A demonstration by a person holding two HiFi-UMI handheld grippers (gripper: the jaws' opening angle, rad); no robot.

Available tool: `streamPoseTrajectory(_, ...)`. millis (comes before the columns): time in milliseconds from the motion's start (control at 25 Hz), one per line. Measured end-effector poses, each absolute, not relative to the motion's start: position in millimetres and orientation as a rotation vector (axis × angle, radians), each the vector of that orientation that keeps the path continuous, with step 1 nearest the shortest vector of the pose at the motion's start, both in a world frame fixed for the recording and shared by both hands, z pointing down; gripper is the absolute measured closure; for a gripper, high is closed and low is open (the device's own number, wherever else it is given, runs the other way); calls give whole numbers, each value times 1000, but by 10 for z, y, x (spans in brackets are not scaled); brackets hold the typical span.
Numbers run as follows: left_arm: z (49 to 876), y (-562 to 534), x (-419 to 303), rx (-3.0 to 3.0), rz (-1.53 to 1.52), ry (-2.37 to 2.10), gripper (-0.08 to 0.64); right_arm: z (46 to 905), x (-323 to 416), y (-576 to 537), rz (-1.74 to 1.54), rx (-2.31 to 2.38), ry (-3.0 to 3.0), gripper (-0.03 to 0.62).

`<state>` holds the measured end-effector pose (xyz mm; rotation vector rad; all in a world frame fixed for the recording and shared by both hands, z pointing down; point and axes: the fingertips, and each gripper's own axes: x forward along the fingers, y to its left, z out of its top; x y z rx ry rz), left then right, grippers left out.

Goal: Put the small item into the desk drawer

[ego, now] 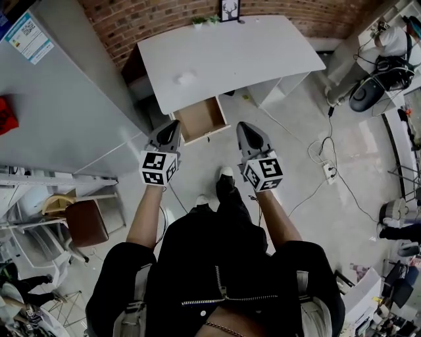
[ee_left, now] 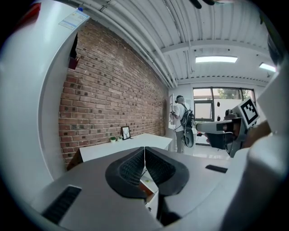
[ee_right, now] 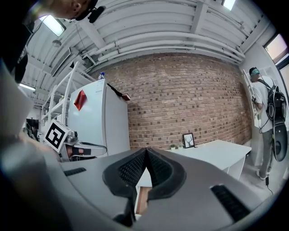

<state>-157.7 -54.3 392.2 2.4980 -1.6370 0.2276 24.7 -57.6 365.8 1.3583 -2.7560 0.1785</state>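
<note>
Drawer (ego: 200, 118) pulled out, top centre of frame, open from above; approach from the front unblocked. Desk top (ego: 263, 52) covers the drawer's rear part. Tall white cabinet (ego: 59, 112) fills upper left, close to desk's left end, so only a narrow gap there. Brick wall (ego: 145, 16) closes off top of frame. Right of centre: open floor (ego: 289, 131), but cables (ego: 316, 148) + power strip (ego: 327, 172) lie on it. Chair (ego: 85, 222) blocks lower left.
</note>
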Motion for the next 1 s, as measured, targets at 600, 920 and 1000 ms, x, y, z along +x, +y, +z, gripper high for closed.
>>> streamPoseTrajectory(600, 3660, -1460, -1833, 2410, 220, -1825, 538, 3468, -68, -1745, 144, 1165, -2879, 586)
streamPoseTrajectory(920, 3861, -1661, -1832, 2342, 270, -1849, 538, 3599, -152, -2055, 177, 1059, -2891, 586)
streamPoseTrajectory(1000, 3971, -1684, -1813, 2325, 281, -1842, 538, 3709, -163, -2088, 201, 1038, -2882, 586)
